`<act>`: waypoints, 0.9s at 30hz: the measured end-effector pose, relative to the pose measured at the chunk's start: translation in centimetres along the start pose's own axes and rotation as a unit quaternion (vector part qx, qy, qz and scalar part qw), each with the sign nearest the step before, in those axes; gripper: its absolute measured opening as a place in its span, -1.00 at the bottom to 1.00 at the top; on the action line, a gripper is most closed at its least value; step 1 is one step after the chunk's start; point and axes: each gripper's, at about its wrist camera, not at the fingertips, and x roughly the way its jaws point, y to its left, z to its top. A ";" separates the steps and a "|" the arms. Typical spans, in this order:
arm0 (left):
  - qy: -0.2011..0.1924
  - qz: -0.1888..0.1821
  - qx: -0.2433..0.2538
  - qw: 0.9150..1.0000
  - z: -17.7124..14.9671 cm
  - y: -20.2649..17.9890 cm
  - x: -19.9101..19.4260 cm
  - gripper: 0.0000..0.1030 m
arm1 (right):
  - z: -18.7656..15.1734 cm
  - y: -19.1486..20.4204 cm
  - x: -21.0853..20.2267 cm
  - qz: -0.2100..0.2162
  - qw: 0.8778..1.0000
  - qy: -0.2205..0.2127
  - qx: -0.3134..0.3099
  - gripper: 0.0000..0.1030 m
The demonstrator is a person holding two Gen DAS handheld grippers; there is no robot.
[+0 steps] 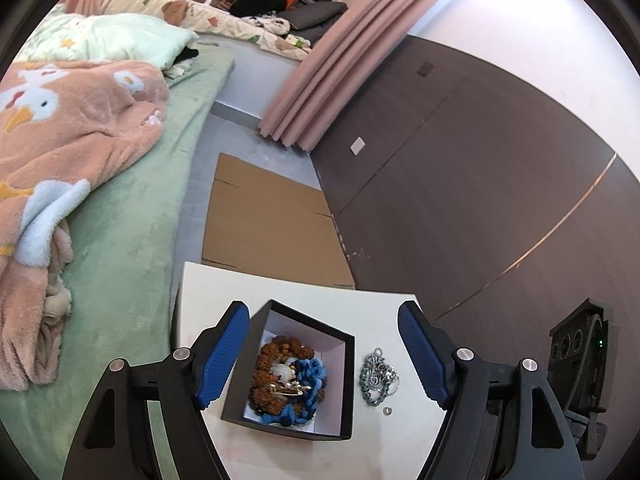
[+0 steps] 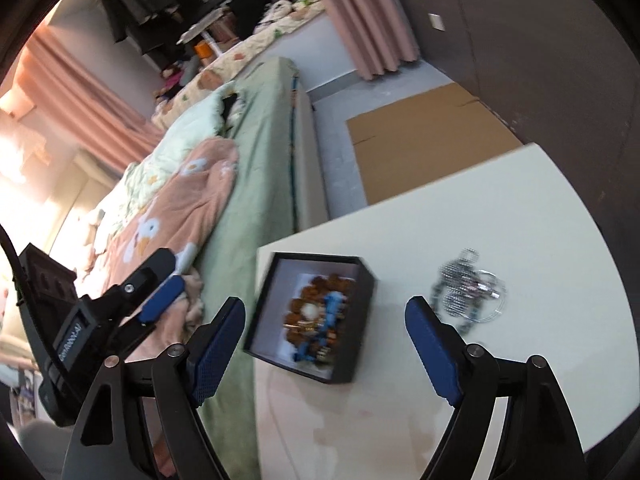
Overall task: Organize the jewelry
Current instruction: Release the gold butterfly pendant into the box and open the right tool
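Observation:
A black open box (image 1: 346,384) (image 2: 362,312) stands on the white table (image 1: 280,292) (image 2: 520,216). Inside it lie brown beads, a blue bead string, a white stone and a gold clip (image 1: 290,384) (image 2: 316,322). To the right of the box a silver chain pile (image 1: 378,376) (image 2: 466,286) rests on the table, with a small ring (image 1: 386,411) just in front of it. My left gripper (image 1: 322,356) hovers open above the box, nothing between its blue pads. My right gripper (image 2: 326,348) is open too, over the box's near side, empty.
A bed with a green sheet (image 1: 132,240) (image 2: 260,168) and a pink blanket (image 1: 60,136) runs along the table's left edge. Flattened cardboard (image 1: 268,224) (image 2: 424,136) lies on the floor beyond. A dark panelled wall (image 1: 500,184) stands to the right. The other gripper (image 2: 132,300) shows at left.

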 end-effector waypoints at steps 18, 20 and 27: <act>0.038 -0.013 0.113 0.993 -5.2 -8.5 5.0 0.50 | -2.1 -12.0 -6.0 -0.038 0.995 -0.037 0.080 0.60; 0.047 -0.012 0.130 0.990 -6.1 -9.1 5.8 0.50 | -2.3 -13.5 -6.4 -0.041 0.994 -0.040 0.092 0.60; 0.082 -0.015 0.186 0.979 -9.0 -10.9 8.7 0.38 | -3.4 -17.8 -5.9 -0.028 0.990 -0.043 0.130 0.60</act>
